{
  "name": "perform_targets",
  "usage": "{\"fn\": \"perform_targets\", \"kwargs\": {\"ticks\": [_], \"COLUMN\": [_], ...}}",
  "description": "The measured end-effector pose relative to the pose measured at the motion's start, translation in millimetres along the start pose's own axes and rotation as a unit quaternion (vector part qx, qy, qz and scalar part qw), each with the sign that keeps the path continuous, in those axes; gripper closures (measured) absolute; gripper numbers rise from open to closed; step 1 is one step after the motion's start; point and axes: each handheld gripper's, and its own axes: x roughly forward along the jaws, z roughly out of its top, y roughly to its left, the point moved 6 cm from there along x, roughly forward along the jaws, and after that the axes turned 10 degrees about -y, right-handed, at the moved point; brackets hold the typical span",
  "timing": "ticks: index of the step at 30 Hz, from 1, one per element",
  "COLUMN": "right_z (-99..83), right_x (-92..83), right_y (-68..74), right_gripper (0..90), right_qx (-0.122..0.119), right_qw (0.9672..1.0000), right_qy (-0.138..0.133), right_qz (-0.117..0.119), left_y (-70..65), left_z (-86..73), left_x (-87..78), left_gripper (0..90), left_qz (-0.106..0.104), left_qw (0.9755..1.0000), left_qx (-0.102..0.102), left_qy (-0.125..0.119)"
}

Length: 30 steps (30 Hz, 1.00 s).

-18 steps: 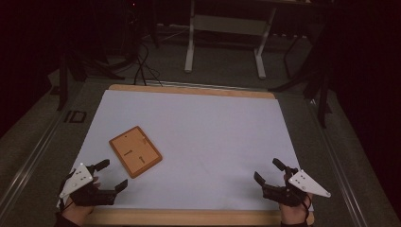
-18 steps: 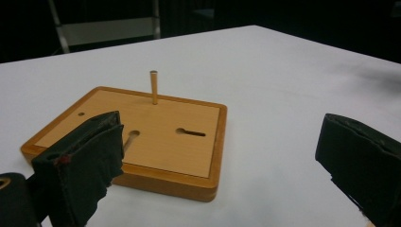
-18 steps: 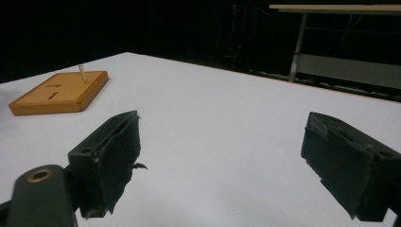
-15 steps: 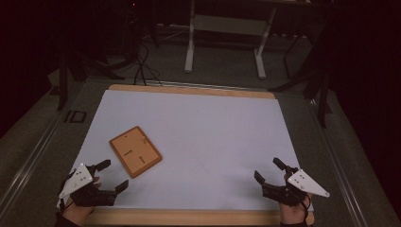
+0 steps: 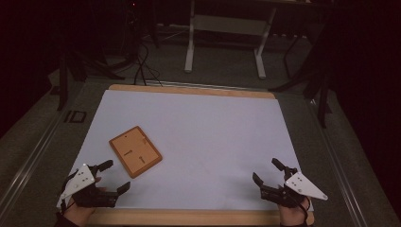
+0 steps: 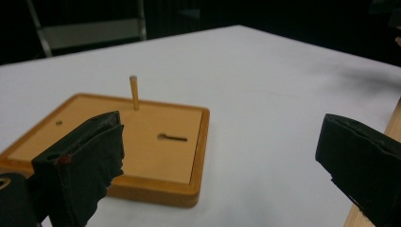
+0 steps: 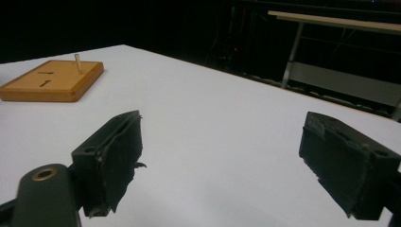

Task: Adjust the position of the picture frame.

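A flat orange wooden board (image 5: pixel 135 151) with a raised rim lies on the white sheet, left of centre. A thin upright peg (image 6: pixel 134 92) stands in it, beside a short slot (image 6: pixel 172 138) and a small hole. My left gripper (image 5: pixel 117 176) rests at the front left corner, open, just short of the board (image 6: pixel 142 142), nothing between its jaws. My right gripper (image 5: pixel 267 171) sits at the front right, open and holding nothing. From there the board (image 7: pixel 52 80) lies far off to the left.
The white sheet (image 5: pixel 208 127) covers a wooden tabletop whose edge (image 5: pixel 189 216) shows along the front. Beyond the table stand a white metal frame (image 5: pixel 224 38), dark stands and cables on the floor.
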Motion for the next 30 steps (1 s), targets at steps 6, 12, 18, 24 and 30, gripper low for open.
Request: {"fn": "perform_targets", "kwargs": {"ticks": [6, 12, 18, 24, 30], "right_z": [3.0, 4.4, 3.0, 1.6, 0.8], "right_x": [-1.1, -1.3, 0.5, 1.4, 1.7], "right_y": [0.9, 1.7, 3.7, 4.3, 4.5], "right_gripper": [14.0, 14.4, 14.3, 14.2, 14.2], "right_qx": [-0.004, -0.001, 0.003, 0.011, 0.017], "right_qw": [1.0000, 0.9998, 0.9998, 0.9997, 0.9996], "right_qy": [-0.008, -0.016, -0.009, -0.006, -0.004], "right_qz": [0.000, 0.012, 0.019, 0.022, 0.023], "left_y": [-5.4, -4.5, 7.4, 22.7, 37.1], "left_z": [8.4, 20.2, 29.6, 34.8, 35.9], "left_x": [4.3, 11.7, 26.2, 41.6, 55.4], "left_gripper": [2.1, 2.1, 2.1, 2.7, 4.9], "left_qz": [-0.029, -0.035, -0.036, -0.025, -0.021], "left_qw": [0.9985, 0.9984, 0.9982, 0.9983, 0.9984], "left_qx": [-0.042, -0.024, -0.015, -0.007, -0.001], "left_qy": [0.018, 0.038, 0.045, 0.051, 0.053]}}
